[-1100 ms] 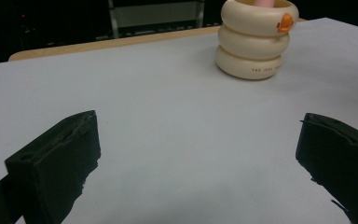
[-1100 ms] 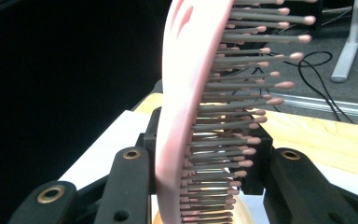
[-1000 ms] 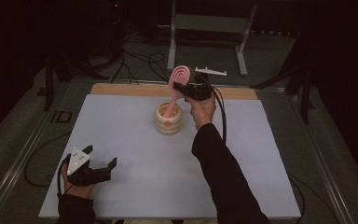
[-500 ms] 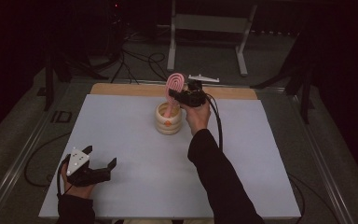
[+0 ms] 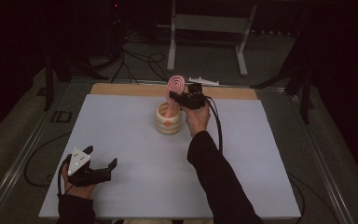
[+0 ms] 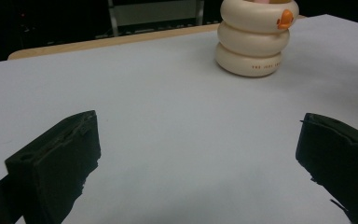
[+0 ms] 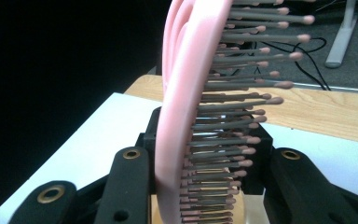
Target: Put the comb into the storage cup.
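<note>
A pink hairbrush (image 5: 174, 87) is held upright over a cream ring-stacked holder (image 5: 168, 118) near the far middle of the worktop (image 5: 121, 140), its handle already dipped into the holder's mouth. The brush is clamped by the right gripper (image 5: 182, 98), whose jaws are closed on the head. The step in hand is judged to be the lowering of the brush into the holder; what is called for next is a straight descent until the handle is seated, then a release. The left gripper (image 5: 103, 164) is rested at the near left corner of the worktop, well apart from the holder, its jaws spread wide with nothing between them.

In the right gripper view the hairbrush (image 7: 186, 116) is seen edge-on, grey bristles with pink tips jutting to the right, a detail lost in the high view. In the left gripper view the holder (image 6: 256, 37) is shown close, with an orange duck-bill mark and small lettering on its lowest ring.
</note>
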Motion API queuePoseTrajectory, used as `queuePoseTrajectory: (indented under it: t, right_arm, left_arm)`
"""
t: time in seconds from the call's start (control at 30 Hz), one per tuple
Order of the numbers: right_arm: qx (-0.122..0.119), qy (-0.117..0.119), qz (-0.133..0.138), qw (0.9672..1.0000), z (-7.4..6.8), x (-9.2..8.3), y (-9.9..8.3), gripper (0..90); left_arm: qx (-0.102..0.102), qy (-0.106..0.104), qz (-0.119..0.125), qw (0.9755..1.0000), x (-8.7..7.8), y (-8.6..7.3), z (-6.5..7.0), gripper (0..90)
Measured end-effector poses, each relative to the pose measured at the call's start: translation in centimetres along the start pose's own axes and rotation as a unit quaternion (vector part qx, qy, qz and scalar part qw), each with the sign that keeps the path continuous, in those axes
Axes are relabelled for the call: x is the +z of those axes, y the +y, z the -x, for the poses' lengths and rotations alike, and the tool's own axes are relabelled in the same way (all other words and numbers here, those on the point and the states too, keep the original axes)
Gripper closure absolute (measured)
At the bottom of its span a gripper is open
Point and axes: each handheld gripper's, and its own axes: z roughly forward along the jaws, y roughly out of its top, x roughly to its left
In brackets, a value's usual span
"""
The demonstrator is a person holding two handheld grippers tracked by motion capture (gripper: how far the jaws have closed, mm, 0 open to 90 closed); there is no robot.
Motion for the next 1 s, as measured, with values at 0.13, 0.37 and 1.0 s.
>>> queuePoseTrajectory:
  t: [0.13,0.37,1.0]
  right_arm:
    - [-0.001,0.002,-0.003,1.0000,-0.1,0.2,-0.4,63.7]
    - [0.016,0.003,0.003,0.9999,0.1,0.4,-1.1,63.6]
    - [0.016,-0.033,-0.017,0.9992,1.6,-0.2,-1.0,56.1]
  left_arm:
    - [-0.001,0.000,0.000,1.0000,0.0,0.0,0.0,0.7]
    - [0.000,-0.001,0.000,1.0000,0.0,0.0,0.0,0.7]
    - [0.001,-0.002,-0.003,1.0000,0.1,-0.1,0.1,0.7]
